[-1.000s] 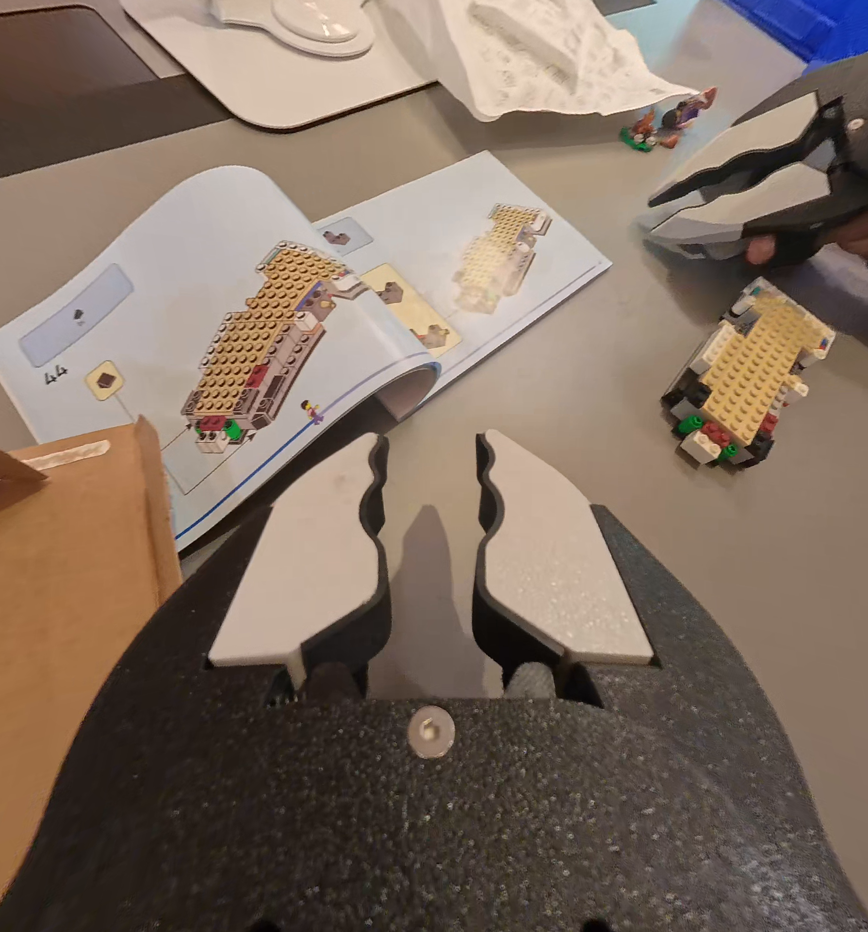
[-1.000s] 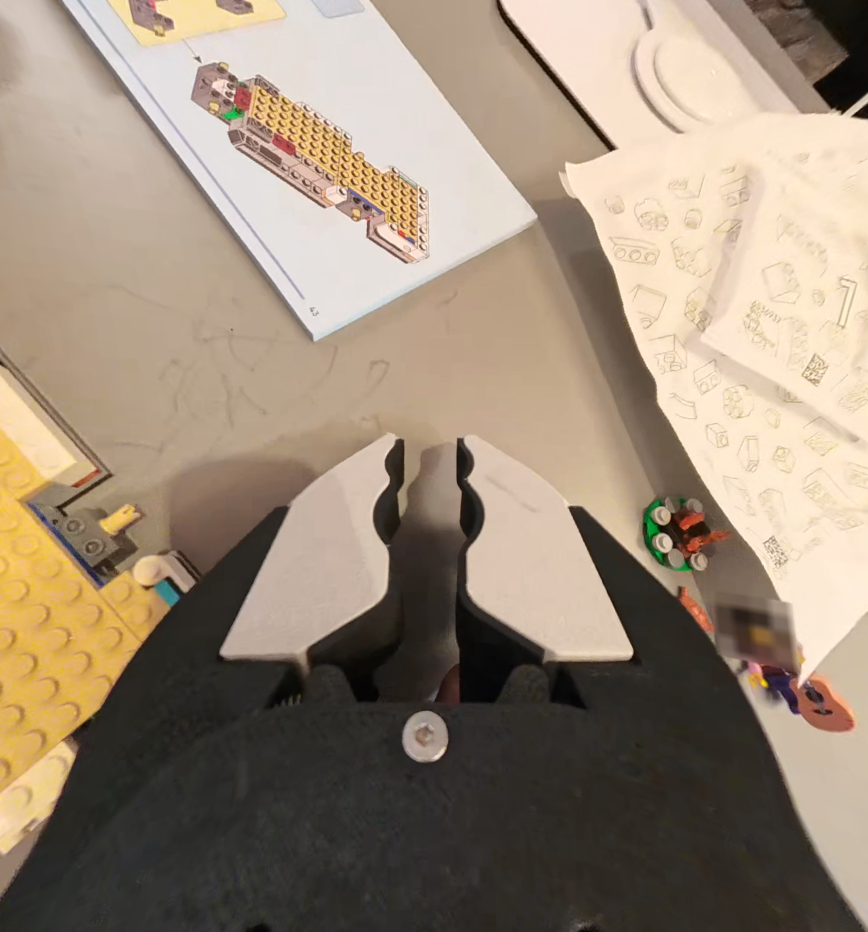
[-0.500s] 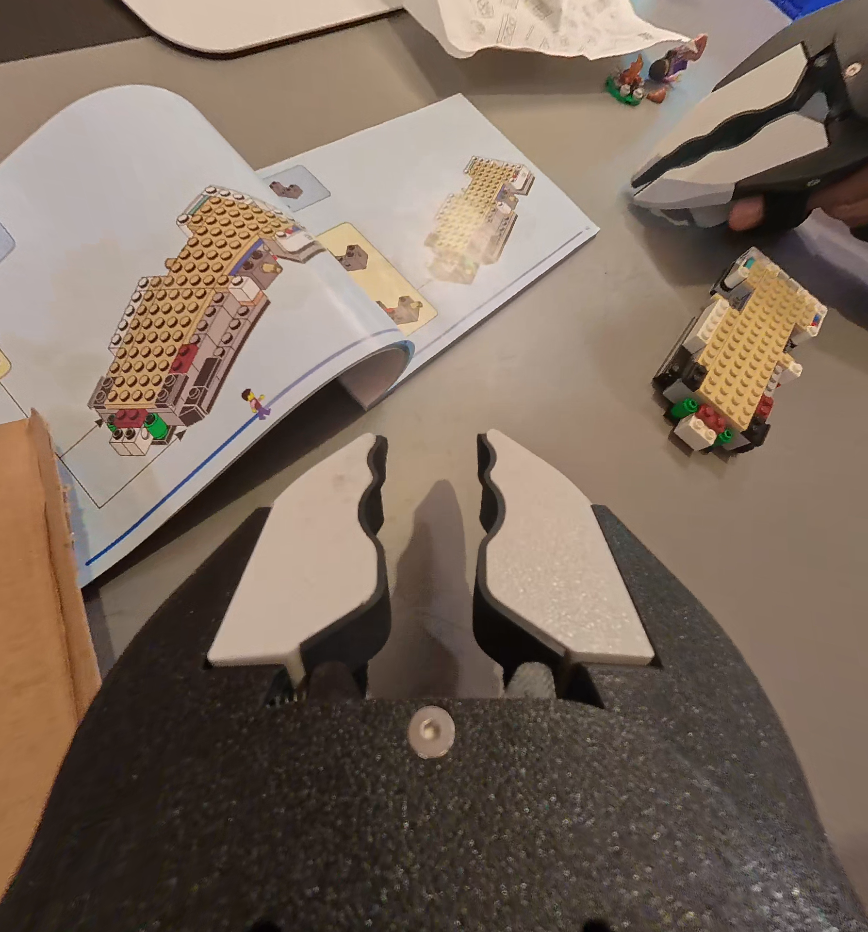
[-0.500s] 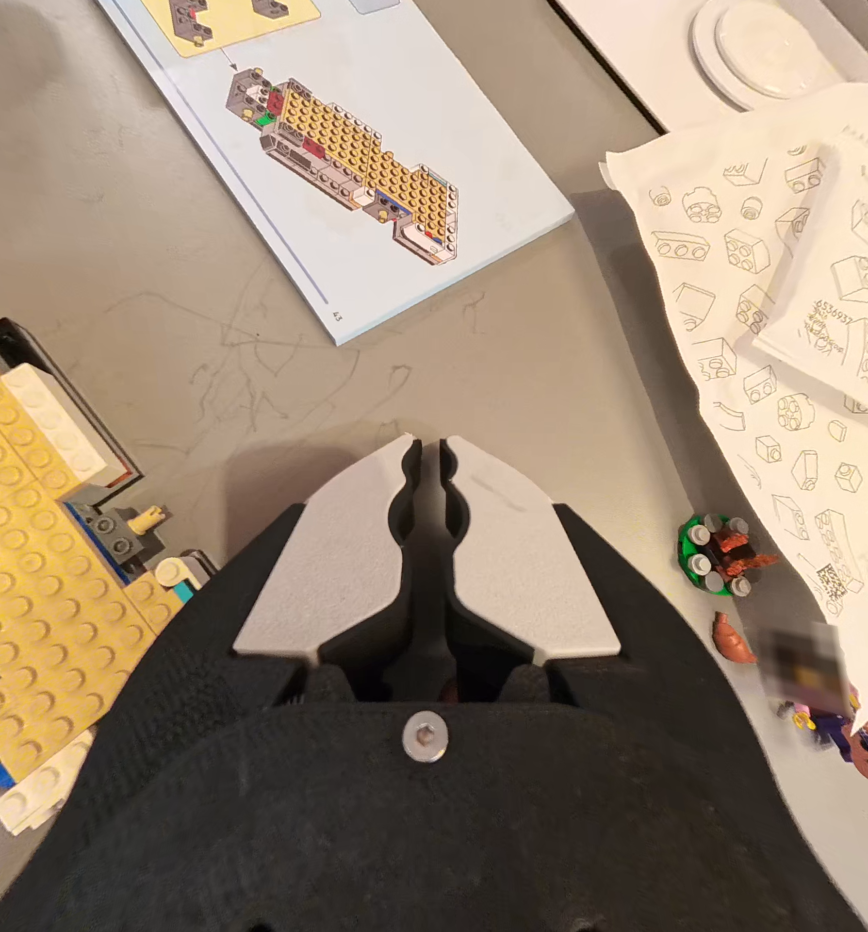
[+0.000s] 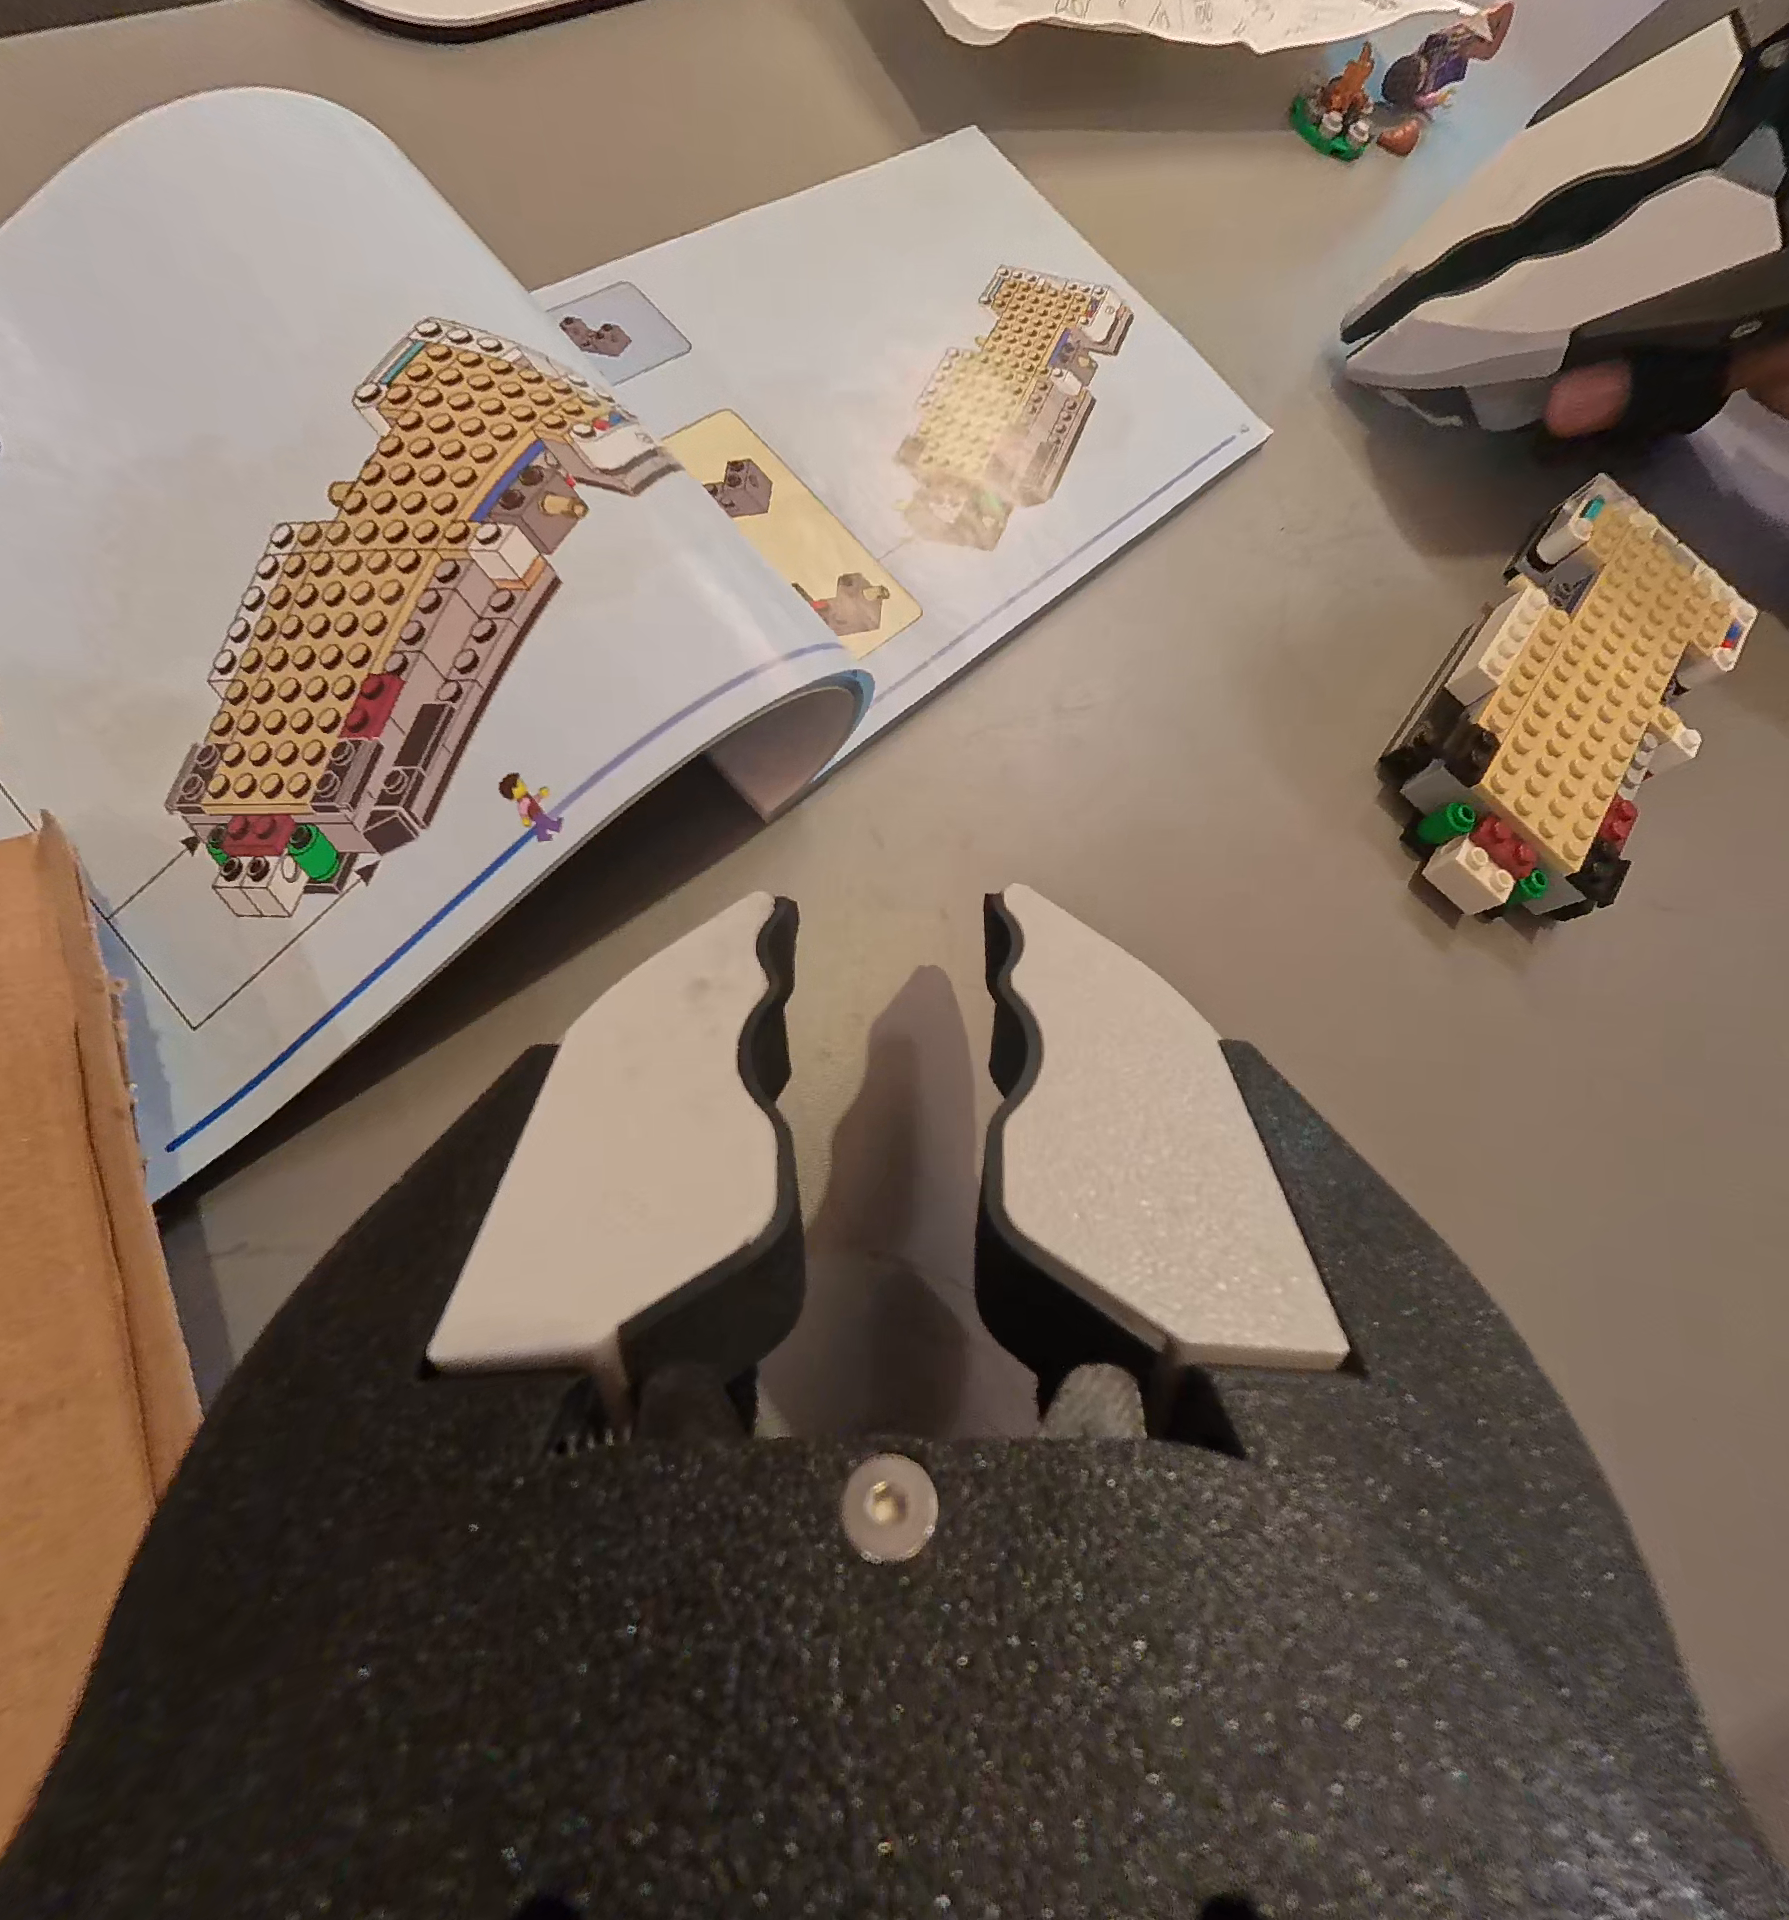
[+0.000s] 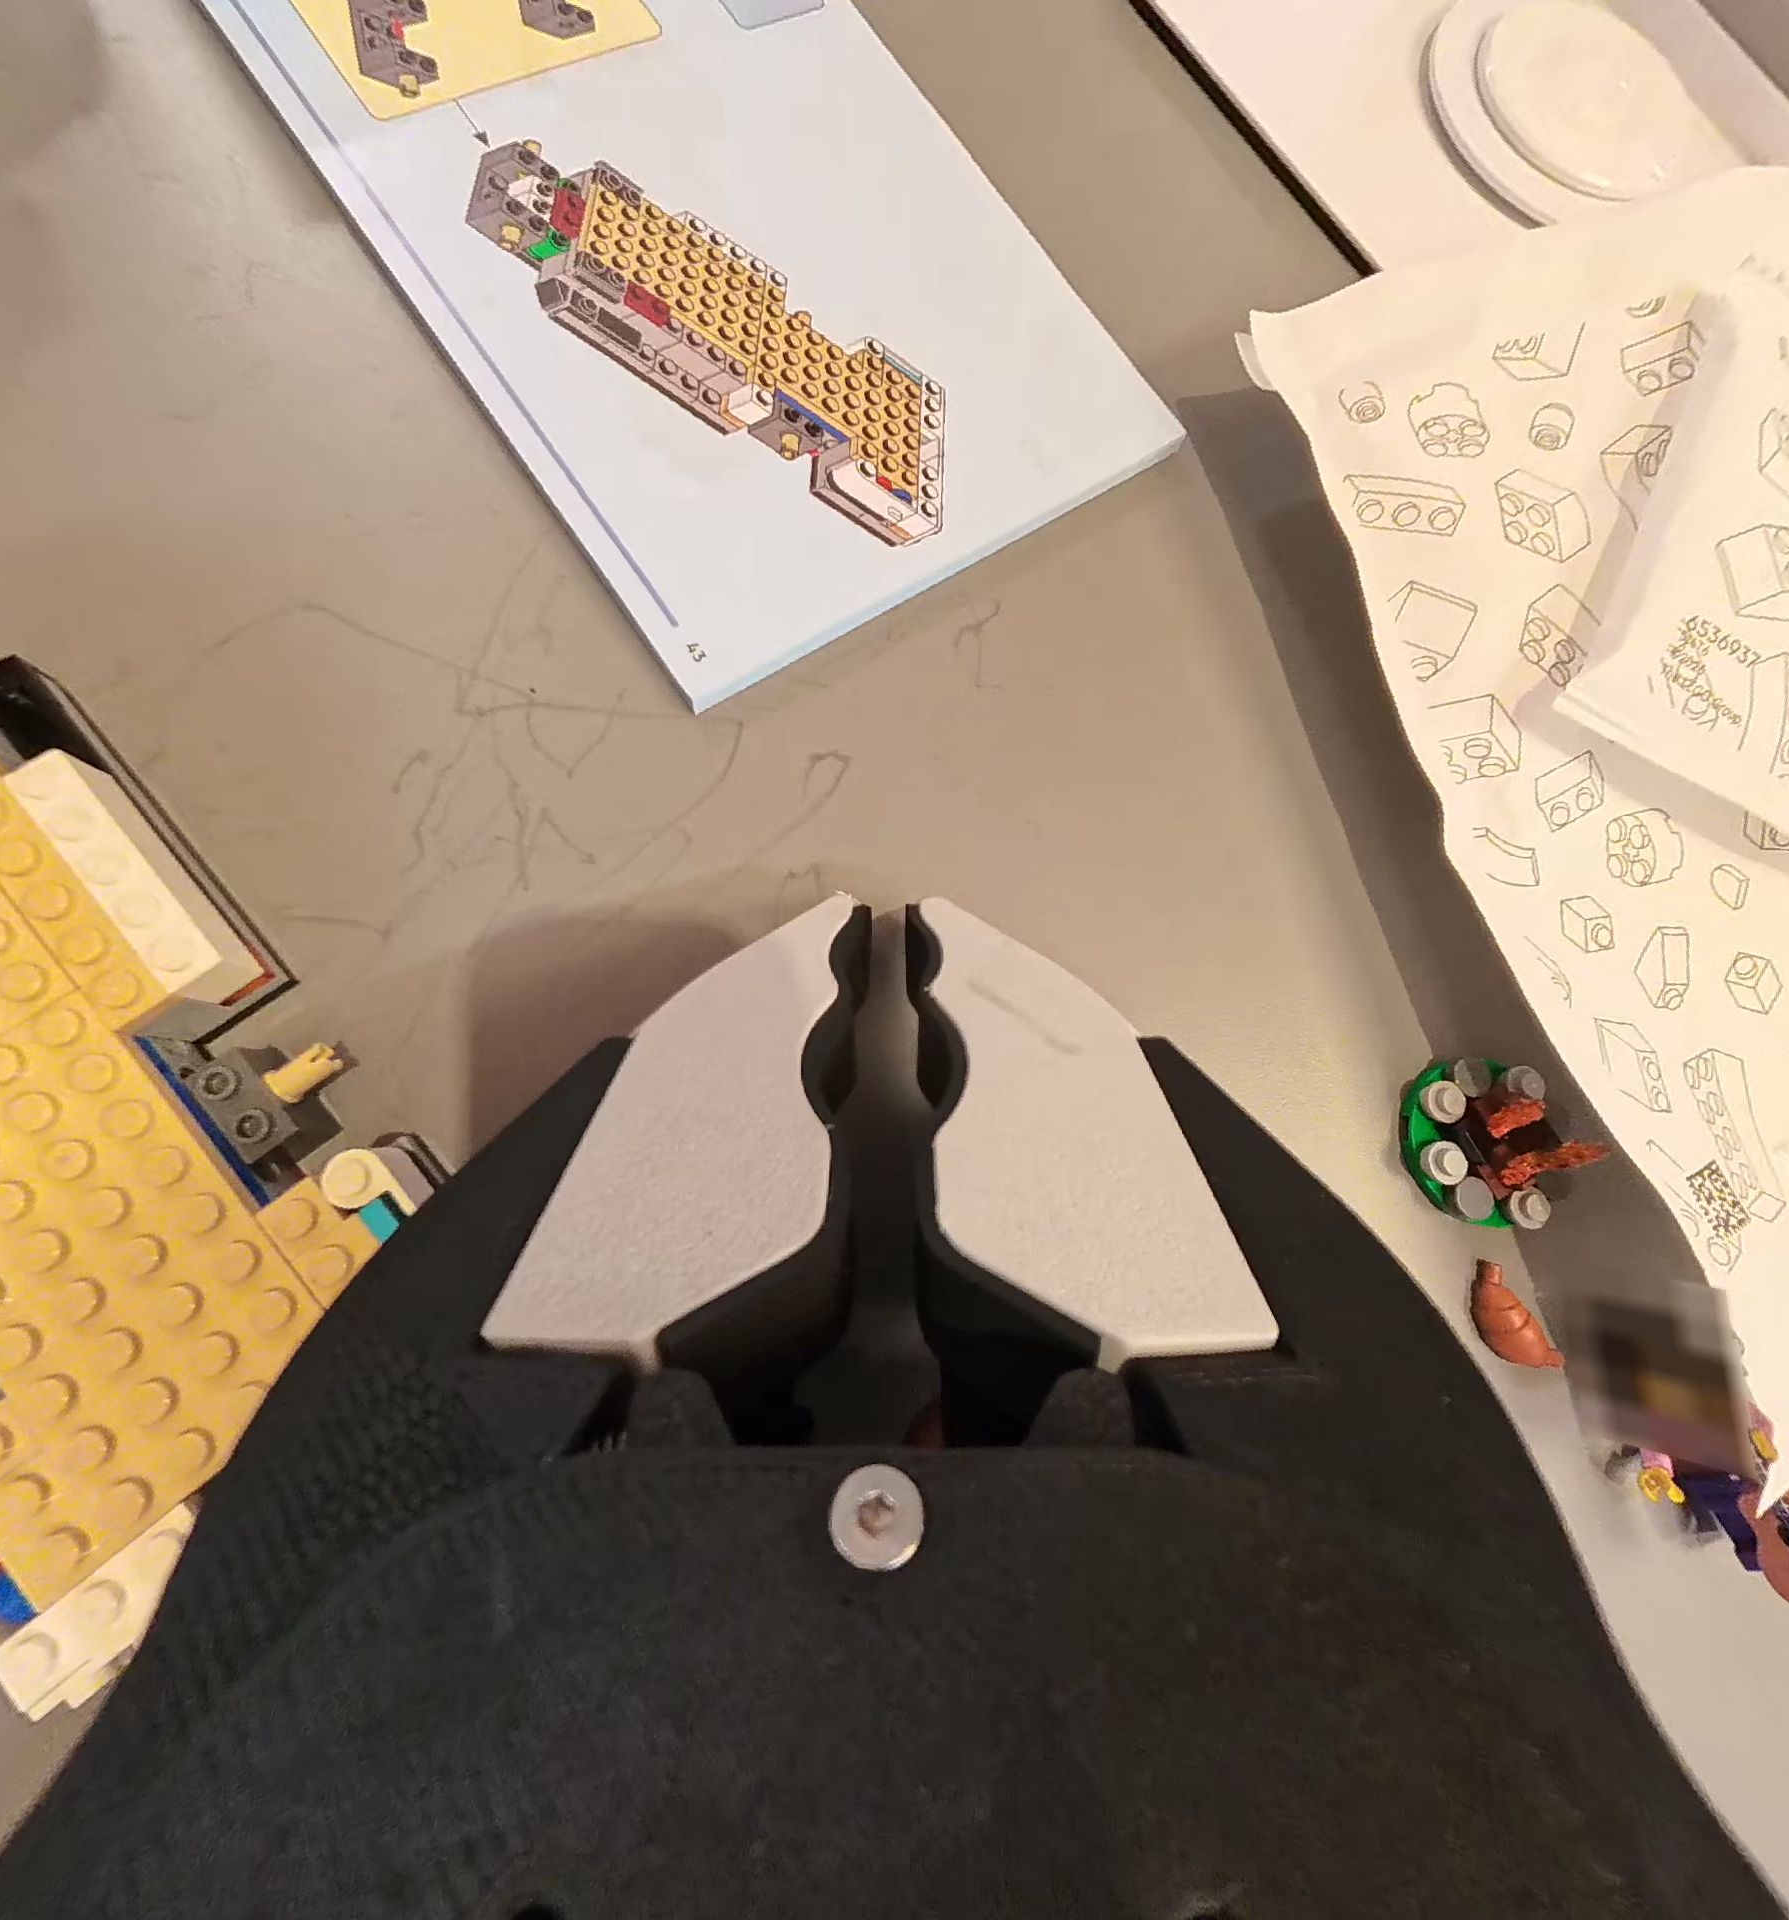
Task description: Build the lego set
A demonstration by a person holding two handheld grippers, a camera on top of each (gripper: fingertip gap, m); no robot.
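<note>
My left gripper (image 5: 890, 909) is open and empty, just above the grey table, close to the curled edge of an open instruction booklet (image 5: 454, 520). A tan, white and black brick model (image 5: 1586, 707) lies to its right. My right gripper (image 6: 888, 914) is shut to a thin slit with nothing between the fingertips. It hovers over bare table, with the brick model (image 6: 59, 1195) at its left and the booklet (image 6: 765, 312) ahead. The left wrist view shows it (image 5: 1363, 338) at upper right, closed, held by a hand.
A cardboard box (image 5: 17, 1247) stands at my left gripper's left. Right of my right gripper are a printed white paper bag (image 6: 1596, 623), a small green round brick piece (image 6: 1472, 1153), a brown piece (image 6: 1508, 1325) and a purple minifigure (image 6: 1721, 1475). A white tray (image 6: 1389, 125) lies beyond. Left tips to right tips: about 25 cm.
My right gripper's fingers came together from a wider gap to a thin slit, on air. My left gripper moved forward towards the booklet, still open.
</note>
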